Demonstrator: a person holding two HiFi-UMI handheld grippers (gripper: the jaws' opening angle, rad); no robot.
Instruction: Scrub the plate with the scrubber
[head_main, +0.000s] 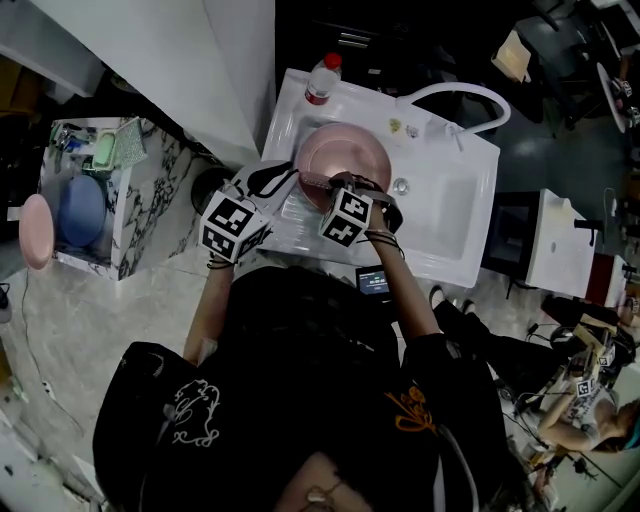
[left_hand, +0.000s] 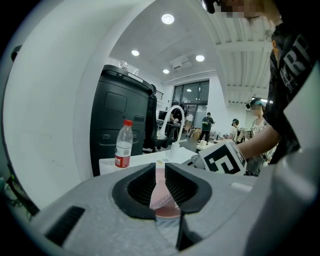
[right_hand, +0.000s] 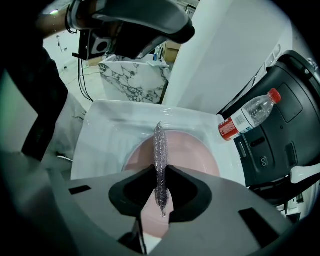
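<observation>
Jaws clamp scrubber (right_hand: 160, 142) in right gripper (right_hand: 160, 172), plate (left_hand: 163, 201) in left gripper (left_hand: 160, 170).

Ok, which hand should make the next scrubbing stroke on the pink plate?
Right. The right hand-held gripper is shut on the scrubber, over the plate; the left hand-held gripper clamps the plate's rim, probably steadying it.

Open-plan lab workspace: freestanding white sink unit (head_main: 462, 205), recessed ceiling lights (left_hand: 167, 19), equipment-cluttered benches (head_main: 590, 372).

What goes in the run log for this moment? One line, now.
left gripper: shut on plate rim | right gripper: shut on scrubber | scrubber over plate, contact unclear | plate in sink
</observation>
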